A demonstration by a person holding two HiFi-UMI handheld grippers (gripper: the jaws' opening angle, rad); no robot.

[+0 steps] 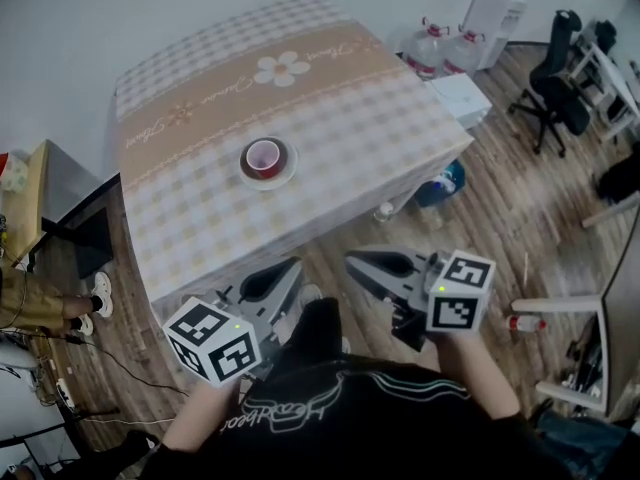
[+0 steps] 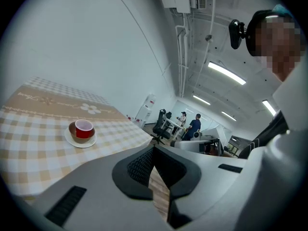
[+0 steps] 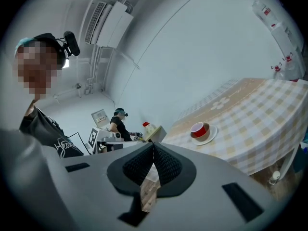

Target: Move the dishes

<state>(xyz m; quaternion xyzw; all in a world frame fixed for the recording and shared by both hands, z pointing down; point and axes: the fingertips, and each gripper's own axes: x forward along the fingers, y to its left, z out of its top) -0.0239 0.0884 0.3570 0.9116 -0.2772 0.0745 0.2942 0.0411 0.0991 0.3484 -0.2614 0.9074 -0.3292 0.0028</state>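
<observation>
A red cup [image 1: 263, 153] sits in a brown bowl [image 1: 281, 163] on a white plate [image 1: 268, 179], near the middle of the table with the checked cloth [image 1: 350, 118]. The same stack shows in both gripper views: the cup [image 2: 83, 126] on its plate [image 2: 80, 141], and the cup [image 3: 197, 128] on its plate [image 3: 210, 137]. My left gripper [image 1: 291, 266] and right gripper [image 1: 352, 260] hover close to my body, off the table's near edge and well short of the dishes. Both are shut with nothing between the pads, as the left gripper [image 2: 154, 148] and right gripper [image 3: 154, 146] show in their own views.
Large water bottles [image 1: 430, 43] and a white box [image 1: 460, 98] stand on the wooden floor beyond the table's right corner, with a black office chair [image 1: 555, 78] further right. A blue round object [image 1: 443, 183] and small bottle [image 1: 385, 211] lie under the table edge. A low cabinet [image 1: 40, 198] stands left.
</observation>
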